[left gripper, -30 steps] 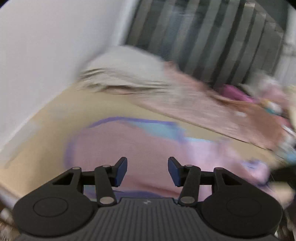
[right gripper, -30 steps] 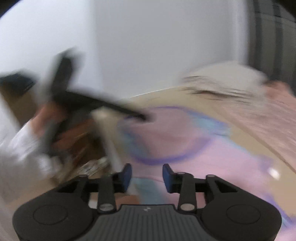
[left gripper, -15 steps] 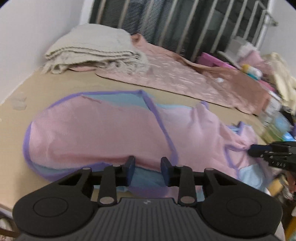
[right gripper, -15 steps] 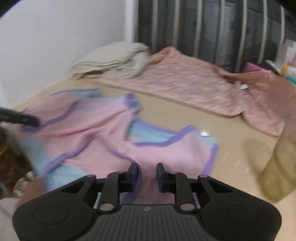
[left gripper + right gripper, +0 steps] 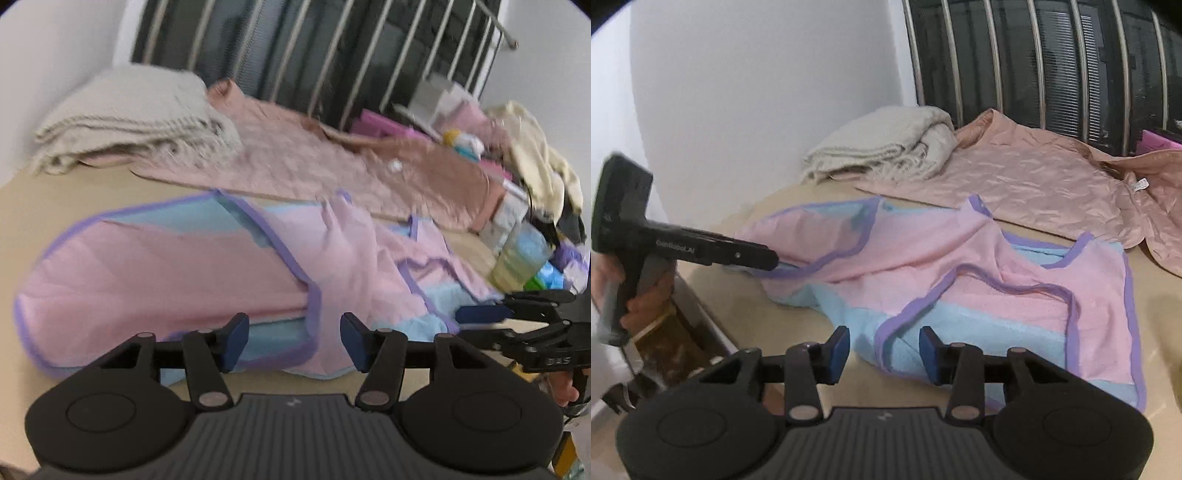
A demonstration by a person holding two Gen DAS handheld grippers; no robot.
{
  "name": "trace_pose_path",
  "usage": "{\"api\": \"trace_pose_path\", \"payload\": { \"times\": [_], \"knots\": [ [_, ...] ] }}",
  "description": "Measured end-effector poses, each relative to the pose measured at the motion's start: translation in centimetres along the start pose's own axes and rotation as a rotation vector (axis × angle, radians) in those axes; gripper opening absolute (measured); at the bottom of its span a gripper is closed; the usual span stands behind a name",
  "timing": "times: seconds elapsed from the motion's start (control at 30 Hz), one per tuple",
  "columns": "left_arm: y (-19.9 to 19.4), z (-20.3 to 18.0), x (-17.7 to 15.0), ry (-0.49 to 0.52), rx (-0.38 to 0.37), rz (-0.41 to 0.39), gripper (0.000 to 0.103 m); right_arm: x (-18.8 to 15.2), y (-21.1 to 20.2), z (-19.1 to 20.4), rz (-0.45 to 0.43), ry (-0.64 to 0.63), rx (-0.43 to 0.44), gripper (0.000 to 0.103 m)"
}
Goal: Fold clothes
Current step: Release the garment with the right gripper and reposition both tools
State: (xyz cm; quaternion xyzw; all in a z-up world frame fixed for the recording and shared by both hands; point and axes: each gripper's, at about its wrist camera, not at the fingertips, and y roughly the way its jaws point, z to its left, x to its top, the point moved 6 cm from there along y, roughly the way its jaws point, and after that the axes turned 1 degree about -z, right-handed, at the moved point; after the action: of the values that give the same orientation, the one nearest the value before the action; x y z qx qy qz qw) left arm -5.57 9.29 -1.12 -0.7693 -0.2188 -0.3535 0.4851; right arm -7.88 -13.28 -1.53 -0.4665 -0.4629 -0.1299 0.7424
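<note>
A pink garment (image 5: 177,273) with purple trim and a light blue lining lies partly folded and rumpled on a beige bed surface (image 5: 74,195). It also shows in the right wrist view (image 5: 960,266). My left gripper (image 5: 293,341) is open and empty just over the garment's near edge. In the right wrist view the left gripper (image 5: 768,258) reaches the garment's left edge. My right gripper (image 5: 884,354) is open and empty above the blue lining at the garment's near edge. It also shows in the left wrist view (image 5: 480,314) at the garment's right end.
A folded cream blanket (image 5: 129,122) lies at the back left by the white wall. A salmon quilt (image 5: 1034,184) spreads behind the garment below a barred window. Bottles and piled clothes (image 5: 524,206) crowd the right side. The bed's edge (image 5: 701,317) drops off at the left.
Both grippers have opened wider than half a second ago. The garment's right part is more rumpled and the left gripper sits farther right along its edge.
</note>
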Motion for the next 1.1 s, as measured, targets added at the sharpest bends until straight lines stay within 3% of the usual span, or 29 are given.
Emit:
{"api": "trace_pose_path", "payload": {
  "times": [0.03, 0.07, 0.17, 0.3, 0.37, 0.43, 0.5, 0.53, 0.57, 0.6, 0.63, 0.7, 0.83, 0.87, 0.9, 0.93, 1.0, 1.1],
  "knots": [
    [0.4, -0.1, -0.2, -0.008, -0.008, 0.022, 0.025, 0.0, 0.5, -0.2, 0.010, 0.012, -0.008, 0.017],
    [0.5, -0.1, -0.2, -0.013, -0.009, 0.035, 0.014, 0.0, 0.9, -0.4, 0.018, 0.025, -0.012, 0.011],
    [-0.1, -0.4, -0.4, -0.017, -0.011, 0.018, 0.001, 0.3, 1.0, -0.9, 0.011, 0.041, 0.007, 0.004],
    [-3.4, -0.7, 0.2, -0.055, 0.021, -0.071, 0.001, 1.8, -2.2, -0.5, -0.093, 0.009, -0.006, 0.003],
    [-4.7, -1.1, -0.6, -0.082, 0.002, -0.064, 0.001, 2.0, -4.0, -0.3, -0.110, 0.000, 0.017, 0.003],
    [-5.5, -1.5, -2.0, -0.102, -0.021, -0.040, 0.001, 0.9, -4.4, -0.4, -0.057, -0.008, 0.025, 0.003],
    [-5.6, -1.5, -3.4, -0.118, 0.007, -0.027, 0.006, -0.6, -4.3, -0.7, 0.004, -0.006, 0.013, 0.007],
    [-5.6, -1.4, -3.7, -0.115, 0.014, -0.026, 0.014, -1.3, -4.3, -1.0, 0.024, -0.001, 0.004, 0.011],
    [-5.7, -1.0, -3.6, -0.121, 0.027, -0.034, 0.030, -1.5, -4.4, -1.2, 0.018, 0.013, 0.005, 0.015],
    [-5.7, -0.6, -3.4, -0.130, 0.043, -0.043, 0.037, -1.4, -4.7, -1.6, -0.002, 0.041, 0.020, 0.026],
    [-5.5, -0.3, -3.0, -0.132, 0.051, -0.052, 0.040, -1.3, -4.7, -1.9, -0.017, 0.067, 0.033, 0.034],
    [-5.0, 0.2, -2.2, -0.130, 0.058, -0.067, 0.040, -0.9, -3.5, -2.2, -0.013, 0.104, 0.046, 0.035],
    [-2.2, 0.7, -1.5, -0.124, 0.118, -0.033, 0.040, -0.2, -1.0, -2.7, -0.001, 0.173, 0.071, 0.030],
    [-1.8, 0.9, -1.5, -0.115, 0.141, -0.033, 0.037, -0.3, -0.1, -2.4, 0.016, 0.164, 0.072, 0.024],
    [-1.6, 1.0, -1.5, -0.105, 0.165, -0.036, 0.036, -0.4, 0.6, -2.0, 0.026, 0.150, 0.068, 0.006],
    [-1.5, 1.1, -1.5, -0.087, 0.190, -0.037, 0.033, -0.4, 0.7, -1.7, 0.013, 0.122, 0.043, 0.001],
    [-1.5, 1.5, -1.4, -0.089, 0.256, -0.036, 0.030, -0.1, -0.7, -1.5, -0.015, 0.109, 0.017, 0.000],
    [-2.6, 1.2, -1.6, -0.155, 0.201, -0.008, 0.031, 0.1, -3.6, -1.6, -0.051, 0.095, 0.025, 0.004]
  ]
}}
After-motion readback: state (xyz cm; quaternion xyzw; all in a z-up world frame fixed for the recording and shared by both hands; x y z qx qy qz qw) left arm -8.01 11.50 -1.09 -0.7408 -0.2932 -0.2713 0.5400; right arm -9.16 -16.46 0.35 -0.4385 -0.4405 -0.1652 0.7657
